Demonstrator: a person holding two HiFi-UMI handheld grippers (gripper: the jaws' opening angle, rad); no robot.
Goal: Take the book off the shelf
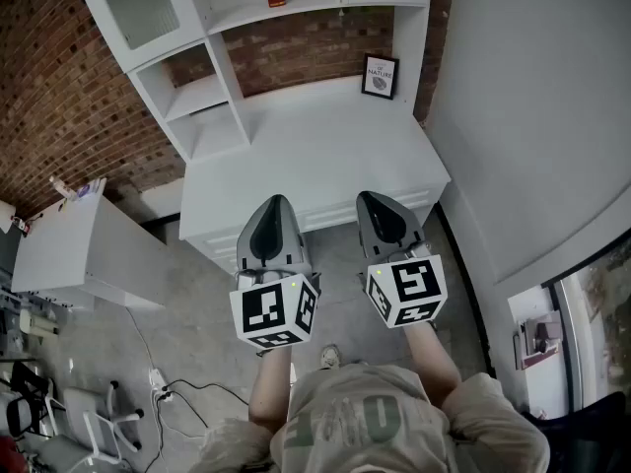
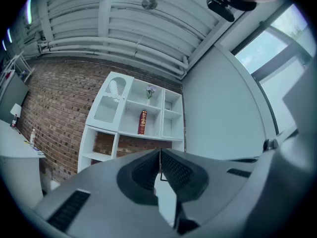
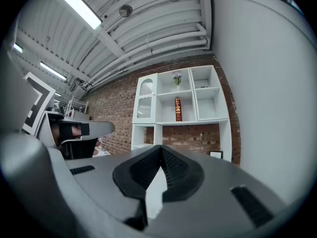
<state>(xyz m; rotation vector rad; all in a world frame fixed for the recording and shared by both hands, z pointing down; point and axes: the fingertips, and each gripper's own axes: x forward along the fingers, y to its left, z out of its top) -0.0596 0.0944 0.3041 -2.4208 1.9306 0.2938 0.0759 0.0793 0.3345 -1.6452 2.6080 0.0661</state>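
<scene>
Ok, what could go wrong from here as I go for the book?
The left gripper and right gripper are both shut; unless one opens first, it may just push the book back. The book stands upright with nothing beside it, so a nudge could topple it. A vase of flowers stands one level above it; reaching too high could knock it.

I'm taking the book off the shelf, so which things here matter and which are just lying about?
For the job: red book; white shelf unit; left gripper and right gripper, both shut and empty.
Lying about: framed picture; flower vase; side table; power strip.
</scene>
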